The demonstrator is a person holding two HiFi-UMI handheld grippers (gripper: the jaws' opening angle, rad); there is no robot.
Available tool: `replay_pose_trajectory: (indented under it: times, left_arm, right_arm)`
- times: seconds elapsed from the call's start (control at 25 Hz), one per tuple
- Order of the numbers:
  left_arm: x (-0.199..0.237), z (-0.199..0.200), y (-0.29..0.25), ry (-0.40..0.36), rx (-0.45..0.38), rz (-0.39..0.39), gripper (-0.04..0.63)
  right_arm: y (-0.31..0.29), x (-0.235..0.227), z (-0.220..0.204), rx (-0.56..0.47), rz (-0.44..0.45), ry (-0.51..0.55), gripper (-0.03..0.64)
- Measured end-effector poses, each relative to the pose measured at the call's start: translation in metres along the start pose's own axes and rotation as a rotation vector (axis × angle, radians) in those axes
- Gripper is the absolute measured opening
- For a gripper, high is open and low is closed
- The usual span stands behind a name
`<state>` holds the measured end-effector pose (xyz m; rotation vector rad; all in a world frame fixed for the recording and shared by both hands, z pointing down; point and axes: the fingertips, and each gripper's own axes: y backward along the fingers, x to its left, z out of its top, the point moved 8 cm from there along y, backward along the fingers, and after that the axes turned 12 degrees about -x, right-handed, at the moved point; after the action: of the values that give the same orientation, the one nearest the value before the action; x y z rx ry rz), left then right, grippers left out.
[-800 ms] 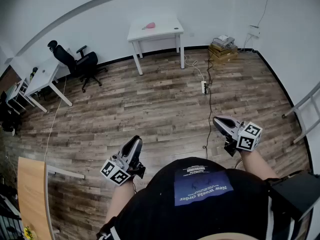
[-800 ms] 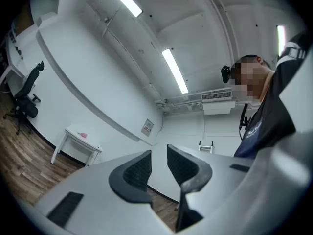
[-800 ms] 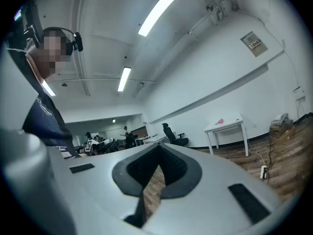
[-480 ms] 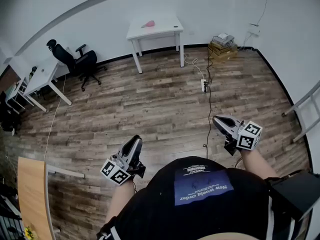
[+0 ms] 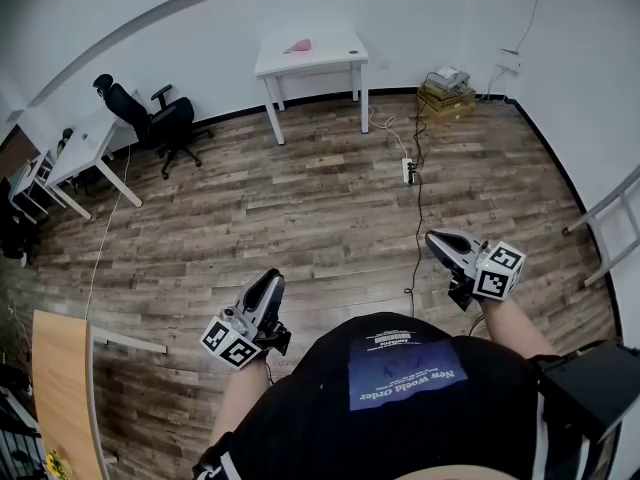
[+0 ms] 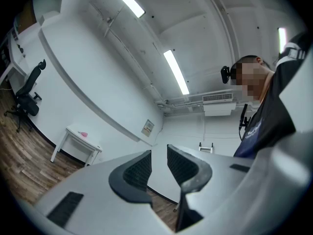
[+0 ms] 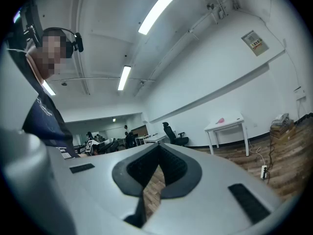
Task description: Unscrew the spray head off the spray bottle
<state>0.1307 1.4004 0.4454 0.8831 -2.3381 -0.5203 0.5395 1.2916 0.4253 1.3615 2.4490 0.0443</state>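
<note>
A small pink object (image 5: 298, 47) lies on a white table (image 5: 325, 60) by the far wall; it is too far off to tell whether it is the spray bottle. It also shows as the pink object (image 6: 83, 134) in the left gripper view and the pink object (image 7: 220, 120) in the right gripper view. My left gripper (image 5: 268, 283) hangs low beside the person's body, its jaws a little apart with nothing between them (image 6: 159, 151). My right gripper (image 5: 437, 240) is held low on the right, jaws shut and empty (image 7: 159, 148).
Wood floor lies between me and the table. A black office chair (image 5: 160, 123) and white desks (image 5: 85, 153) stand at the left. A power strip with its cable (image 5: 408, 173) lies on the floor, boxes (image 5: 445, 98) sit in the far right corner, and a wooden tabletop (image 5: 60, 388) is near left.
</note>
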Motion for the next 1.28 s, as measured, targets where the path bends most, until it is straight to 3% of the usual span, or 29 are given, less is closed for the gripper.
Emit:
replay_pose_trajectory:
  times: [0.76,1.28]
  left_arm:
    - [0.025,0.028,0.022,0.015,0.006,0.000,0.103]
    - [0.062,0.067,0.068,0.024,0.014,0.002,0.103]
  right_arm:
    - [-0.034,0.024,-0.012,-0.002,-0.011,-0.003,-0.005]
    - [-0.081,0.062,-0.034,-0.022,-0.028,0.002,-0.005]
